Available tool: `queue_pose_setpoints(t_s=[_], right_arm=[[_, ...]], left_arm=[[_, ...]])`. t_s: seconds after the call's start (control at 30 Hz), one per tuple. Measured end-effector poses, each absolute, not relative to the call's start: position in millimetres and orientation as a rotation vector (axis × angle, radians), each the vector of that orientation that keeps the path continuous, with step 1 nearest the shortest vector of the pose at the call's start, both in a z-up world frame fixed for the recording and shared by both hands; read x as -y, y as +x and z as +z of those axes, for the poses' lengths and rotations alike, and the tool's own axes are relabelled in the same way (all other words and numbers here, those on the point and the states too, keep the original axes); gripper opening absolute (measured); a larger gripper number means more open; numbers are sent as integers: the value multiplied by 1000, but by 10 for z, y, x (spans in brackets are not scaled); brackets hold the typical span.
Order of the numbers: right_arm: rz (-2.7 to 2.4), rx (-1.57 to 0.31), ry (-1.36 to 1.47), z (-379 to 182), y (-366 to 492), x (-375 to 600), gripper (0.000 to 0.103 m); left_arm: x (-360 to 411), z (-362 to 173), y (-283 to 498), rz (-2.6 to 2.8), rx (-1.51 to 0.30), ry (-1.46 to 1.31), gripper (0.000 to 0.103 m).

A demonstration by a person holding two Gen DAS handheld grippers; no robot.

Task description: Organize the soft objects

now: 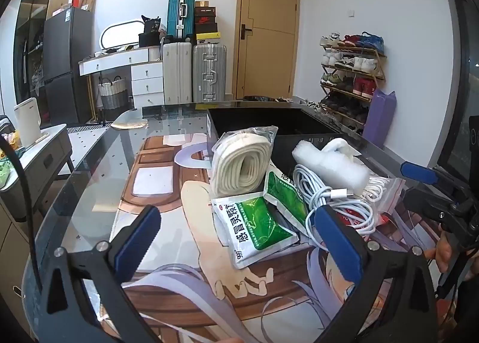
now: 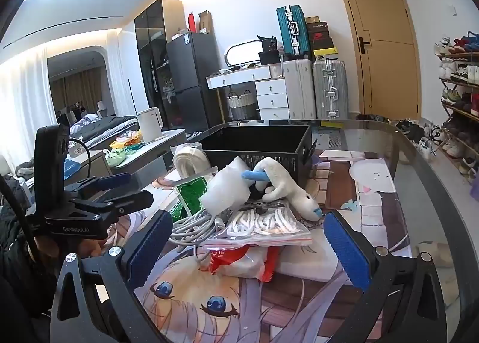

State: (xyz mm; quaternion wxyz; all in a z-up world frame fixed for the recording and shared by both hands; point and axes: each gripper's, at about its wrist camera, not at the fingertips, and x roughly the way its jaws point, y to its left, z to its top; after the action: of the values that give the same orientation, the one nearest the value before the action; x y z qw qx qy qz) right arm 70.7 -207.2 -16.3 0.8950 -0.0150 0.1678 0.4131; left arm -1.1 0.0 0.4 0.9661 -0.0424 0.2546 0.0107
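We saw a glossy glass tabletop (image 2: 386, 139), crinkly clear plastic around the cream woven band (image 1: 239, 169), shiny foil sachets (image 1: 254, 223), a fuzzy plush toy (image 2: 287, 184), ribbed blue pads (image 2: 347, 253).

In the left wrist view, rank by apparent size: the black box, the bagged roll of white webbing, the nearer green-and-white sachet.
1. black box, though it sits farthest back and is partly hidden.
2 and 3. bagged roll of white webbing and nearer green-and-white sachet look alike; the sachet is closer, so I won't rank them.
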Motion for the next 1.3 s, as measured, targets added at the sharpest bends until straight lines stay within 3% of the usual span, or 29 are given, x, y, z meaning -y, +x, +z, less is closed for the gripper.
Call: queue_pose_setpoints(t_s=[1.3], right_arm=[[855,-361,-29,-184,678,2060,103]], left_arm=[[20,-15,12,26,-521,-78,103]])
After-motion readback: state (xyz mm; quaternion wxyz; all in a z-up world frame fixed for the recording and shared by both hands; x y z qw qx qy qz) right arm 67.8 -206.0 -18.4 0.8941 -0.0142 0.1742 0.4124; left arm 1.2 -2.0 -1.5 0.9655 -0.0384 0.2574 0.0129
